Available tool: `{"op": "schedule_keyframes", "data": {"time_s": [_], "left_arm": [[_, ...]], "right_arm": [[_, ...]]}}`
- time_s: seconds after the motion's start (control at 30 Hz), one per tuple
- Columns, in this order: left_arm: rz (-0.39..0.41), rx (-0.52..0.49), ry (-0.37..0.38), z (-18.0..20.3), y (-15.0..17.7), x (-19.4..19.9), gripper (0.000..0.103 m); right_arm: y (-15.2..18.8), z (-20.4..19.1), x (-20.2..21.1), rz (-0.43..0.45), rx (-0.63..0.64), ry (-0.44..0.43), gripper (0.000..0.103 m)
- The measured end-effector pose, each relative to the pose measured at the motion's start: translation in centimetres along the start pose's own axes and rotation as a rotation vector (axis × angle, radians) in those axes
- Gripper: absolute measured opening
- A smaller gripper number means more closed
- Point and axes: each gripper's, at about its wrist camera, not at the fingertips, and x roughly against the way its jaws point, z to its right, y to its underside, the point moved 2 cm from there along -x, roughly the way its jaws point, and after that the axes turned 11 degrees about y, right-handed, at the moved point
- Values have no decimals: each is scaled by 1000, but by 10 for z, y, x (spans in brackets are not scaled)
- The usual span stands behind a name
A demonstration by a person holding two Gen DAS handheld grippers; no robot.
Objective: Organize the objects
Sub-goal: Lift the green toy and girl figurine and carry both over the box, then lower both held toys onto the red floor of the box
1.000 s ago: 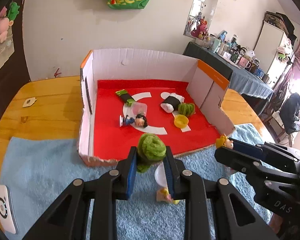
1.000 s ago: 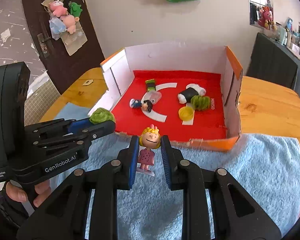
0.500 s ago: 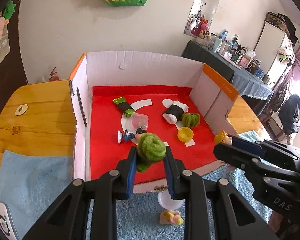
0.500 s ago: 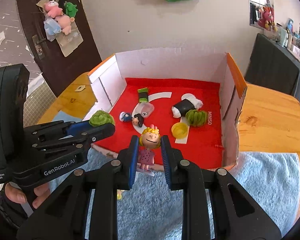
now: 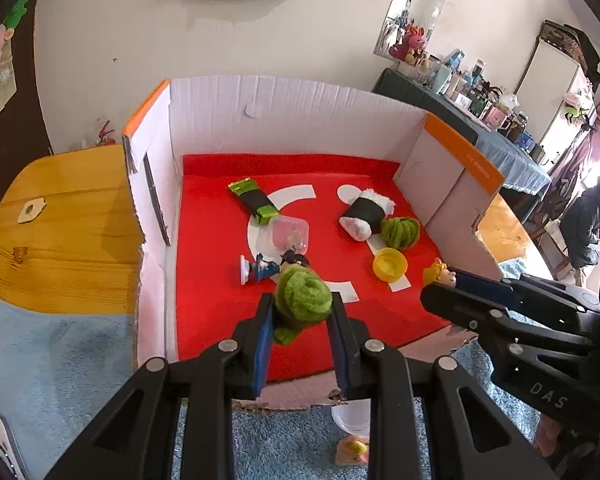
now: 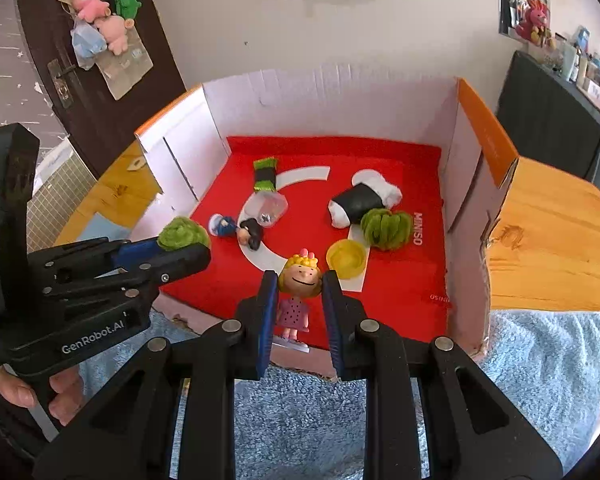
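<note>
Left gripper (image 5: 300,320): fingers clamped on a green yarn ball (image 5: 303,300), held above the box's (image 5: 284,116) red floor near its front edge, left of centre. Right gripper (image 6: 299,312): fingers pinched on the head of a blonde doll (image 6: 298,292) in a pink dotted dress, held upright over the front edge of the box, the doll's base just above the torn cardboard lip. The box is open-topped, with white walls, orange rims and a red floor bearing white markings; it is set on a wooden table (image 5: 60,220), its front edge over a blue towel (image 6: 540,360). Lying on the floor: a green-and-black wrapper (image 5: 254,202) toward the back left; a clear cup (image 5: 289,234) just in front of it; a dark-haired figure (image 5: 272,266) on its side, beside the cup; a black-and-white roll (image 5: 364,214) toward the back right; a second green ball (image 5: 400,232) touching the roll's near end; a yellow cap (image 5: 389,265) just in front of that ball. On the towel outside the front edge, partly hidden behind the left gripper: a white cup (image 5: 350,416) and a small yellow item (image 5: 354,446), not identifiable. A hand (image 6: 40,392) is seen on the left gripper's handle.
</note>
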Motion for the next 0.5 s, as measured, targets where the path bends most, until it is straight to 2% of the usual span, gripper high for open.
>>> {"op": "schedule_keyframes", "data": {"time_s": [0.5], "left_arm": [[-39,15,3,-7,4,-16,27]], "right_arm": [[6,2,-23,-62,0,-5,21]]}}
